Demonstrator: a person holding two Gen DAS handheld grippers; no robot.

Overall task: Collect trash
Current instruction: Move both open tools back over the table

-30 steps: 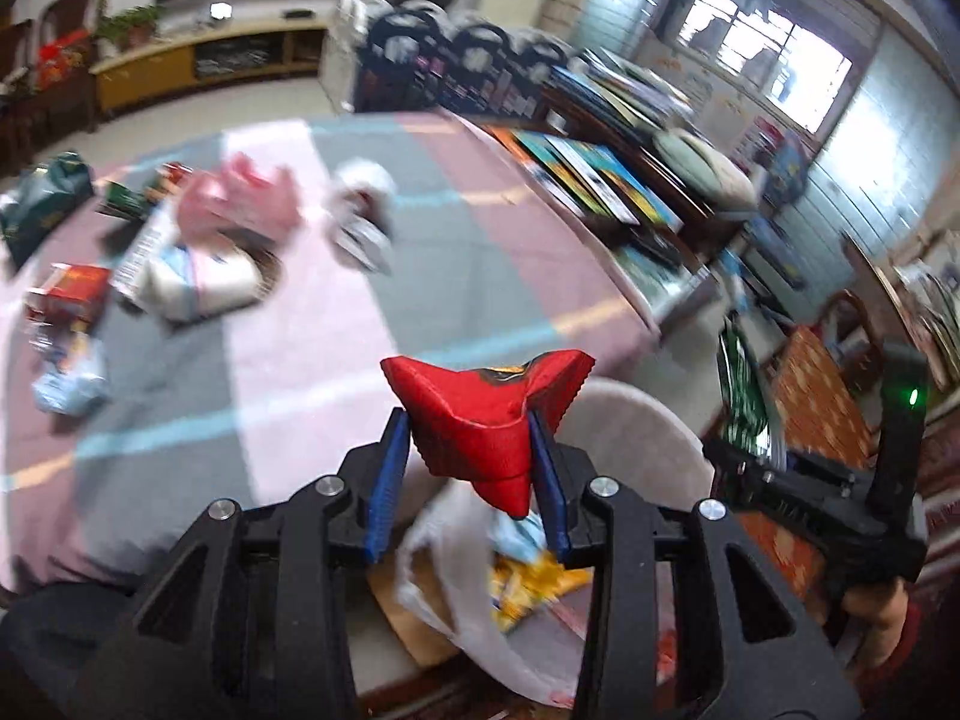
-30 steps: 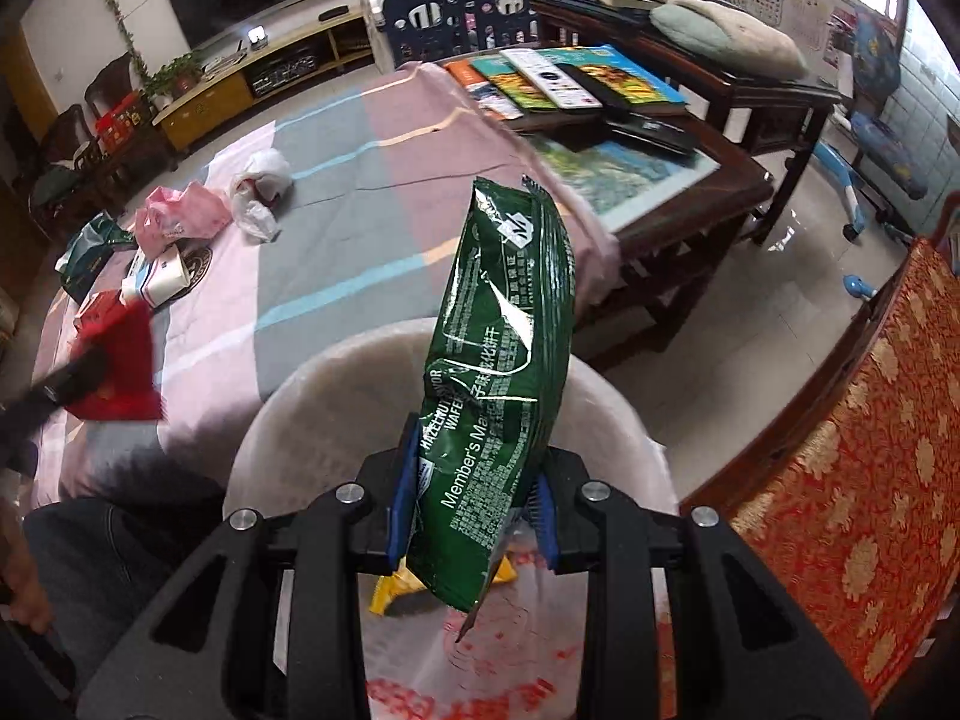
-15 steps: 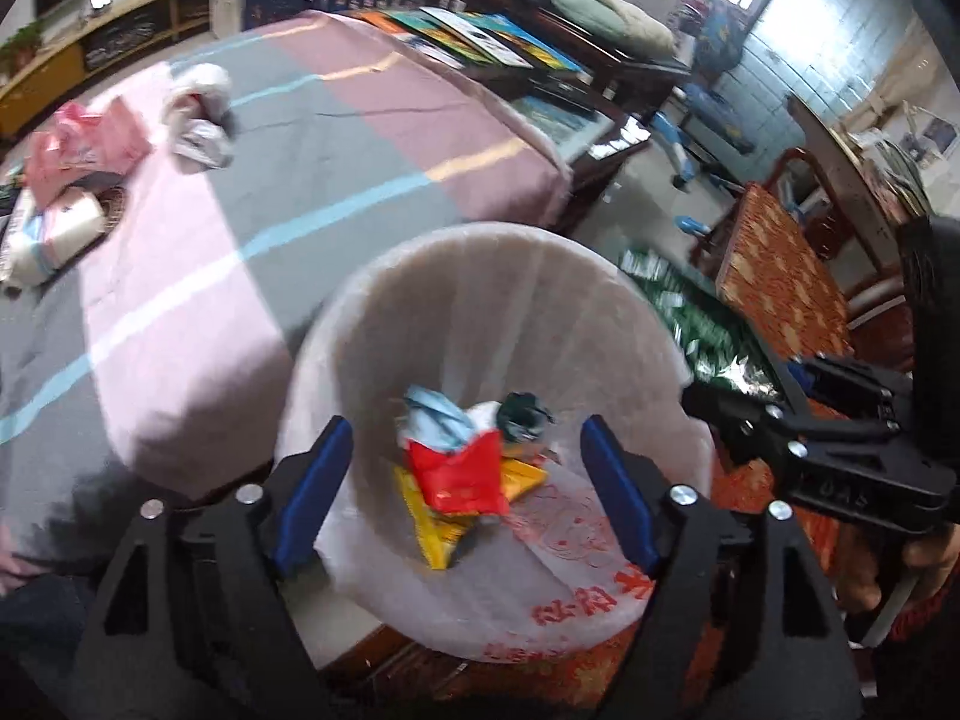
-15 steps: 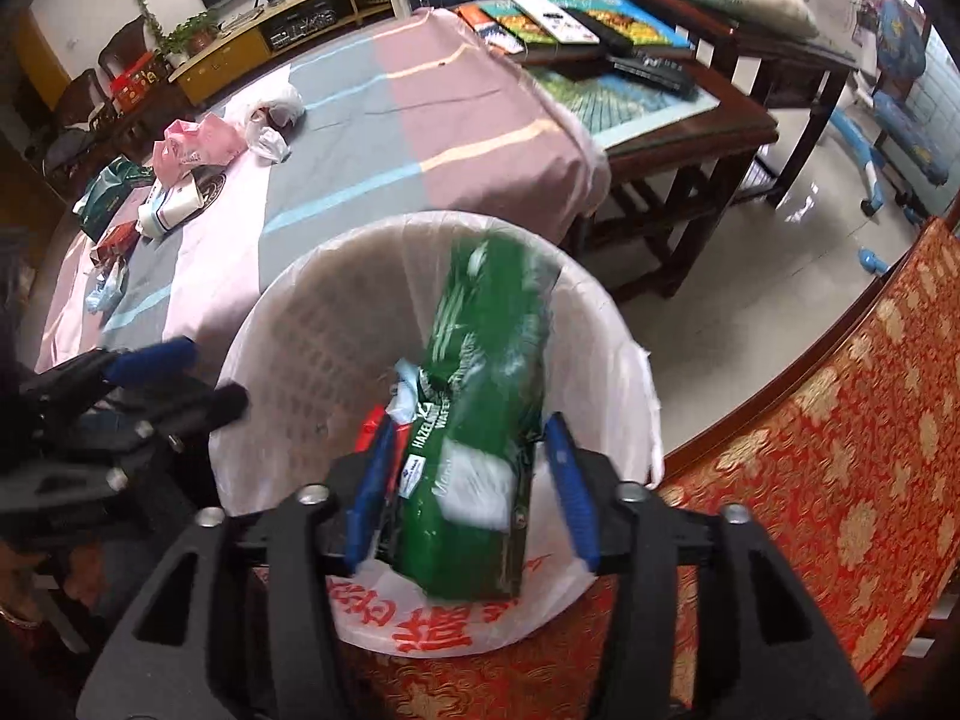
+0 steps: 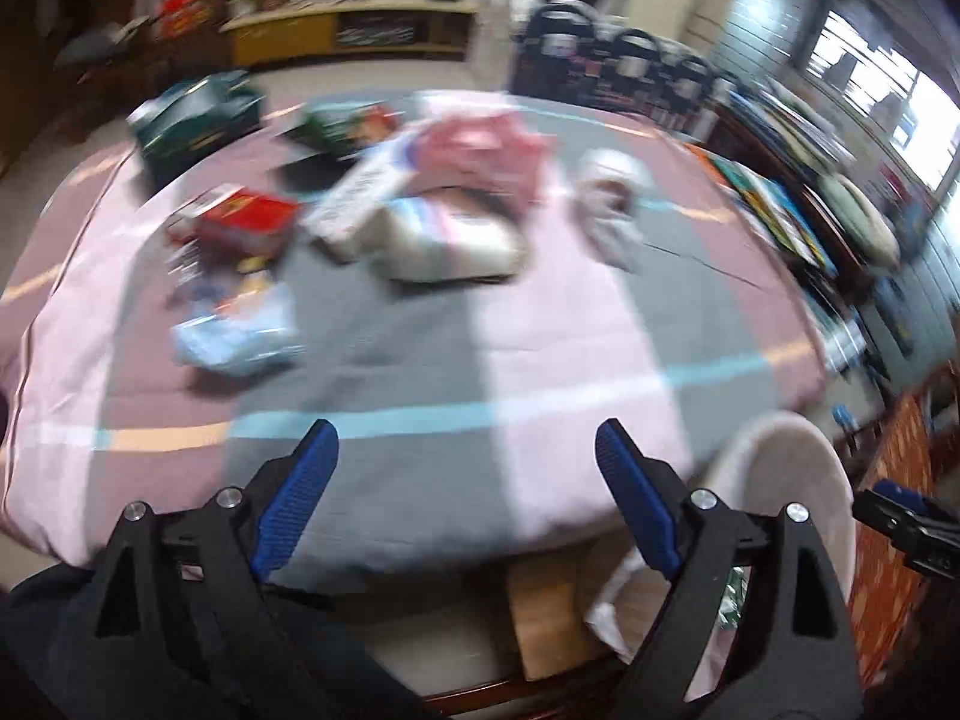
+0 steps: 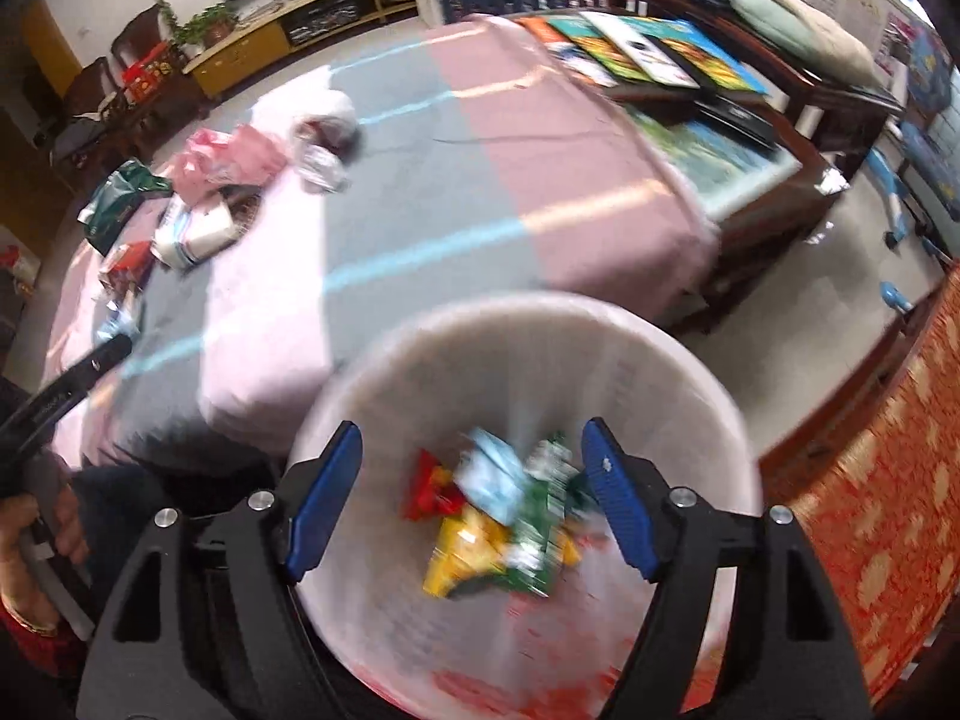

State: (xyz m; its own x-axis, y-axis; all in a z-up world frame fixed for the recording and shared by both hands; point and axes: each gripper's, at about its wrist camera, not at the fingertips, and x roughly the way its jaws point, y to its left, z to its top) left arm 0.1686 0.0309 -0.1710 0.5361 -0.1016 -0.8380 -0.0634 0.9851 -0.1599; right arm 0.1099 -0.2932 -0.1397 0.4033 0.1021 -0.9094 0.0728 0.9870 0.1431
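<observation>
Only the right wrist view shows the inside of the trash bin (image 6: 672,360): directly under and between the jaws of the right gripper (image 6: 474,492) lie a green snack bag (image 6: 540,534), a yellow wrapper (image 6: 462,552), a red wrapper (image 6: 429,489) and a pale blue wrapper (image 6: 489,474). These jaws are wide apart and hold nothing.

Only the left wrist view shows the trash on the worktop (image 5: 420,360) closely. The left gripper (image 5: 465,504) also has its jaws wide and empty. Beyond them, to the left, lies a light blue wrapper (image 5: 237,336), then a red packet (image 5: 240,222). Farther ahead are a white bag (image 5: 444,234), a pink bag (image 5: 480,147) and, to the right, a crumpled white wrapper (image 5: 612,210). The bin rim (image 5: 780,450) is at the right of the jaws.
</observation>
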